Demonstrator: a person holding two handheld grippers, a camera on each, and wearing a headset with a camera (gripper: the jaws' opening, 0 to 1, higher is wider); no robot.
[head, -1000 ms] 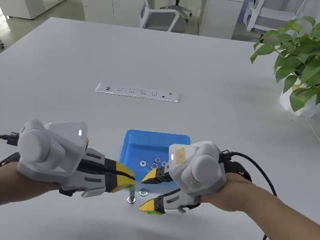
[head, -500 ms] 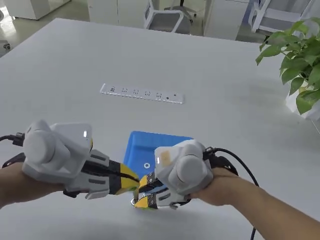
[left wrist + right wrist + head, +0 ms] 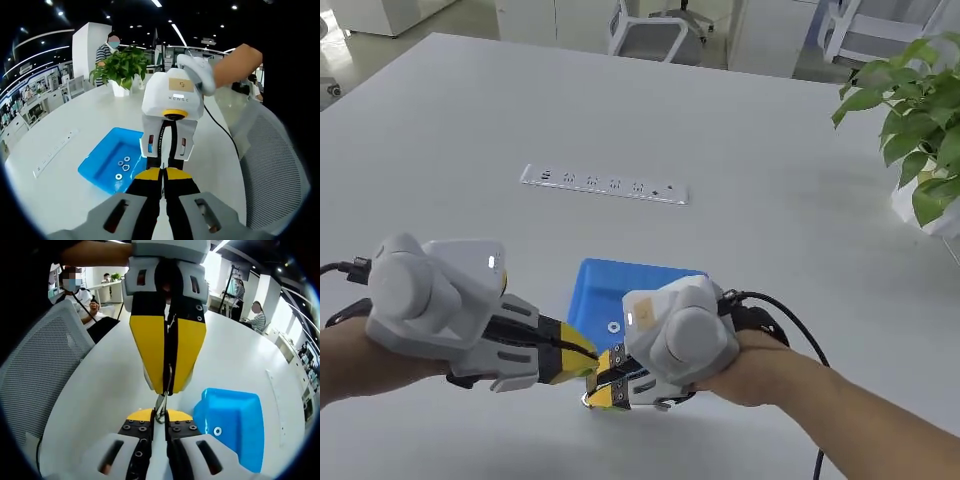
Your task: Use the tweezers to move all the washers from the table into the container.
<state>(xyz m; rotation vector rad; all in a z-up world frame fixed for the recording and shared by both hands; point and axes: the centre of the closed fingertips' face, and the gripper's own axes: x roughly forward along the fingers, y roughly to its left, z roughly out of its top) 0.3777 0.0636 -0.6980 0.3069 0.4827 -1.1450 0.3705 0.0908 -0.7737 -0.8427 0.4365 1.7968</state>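
Both tools were nose to nose at the near edge of the tabletop (image 3: 770,200), just on the near side of the blue container (image 3: 642,279). The left tool (image 3: 583,354) came in from the left. Its yellow-tipped jaws were pinched flat on the tweezers (image 3: 167,380), with no gap between them. The right tool (image 3: 604,394) faced it from the right, a touch nearer and lower. Its jaws were closed too, clamped on the lower end of the tweezers.

In the right gripper view, the thin steel ran straight down out of the left tool's jaws and into the right tool's own tips. The two pairs of yellow tips were almost touching there, head on. A hand was wrapped behind each white body, with a black cable trailing off the right one.

The washers (image 3: 123,163) lay in a small loose cluster on the floor of the container, well apart from the tools. In the head view, one of them peeked out just beside the right tool's body. I could not tell whether the tweezers' points held a washer, because the right tool's jaws covered them.

Farther off, a white strip (image 3: 603,186) lay flat on the tabletop, well beyond the container. A plant (image 3: 910,110) stood at the far right edge. A mesh chair (image 3: 47,370) sat beside the tabletop.
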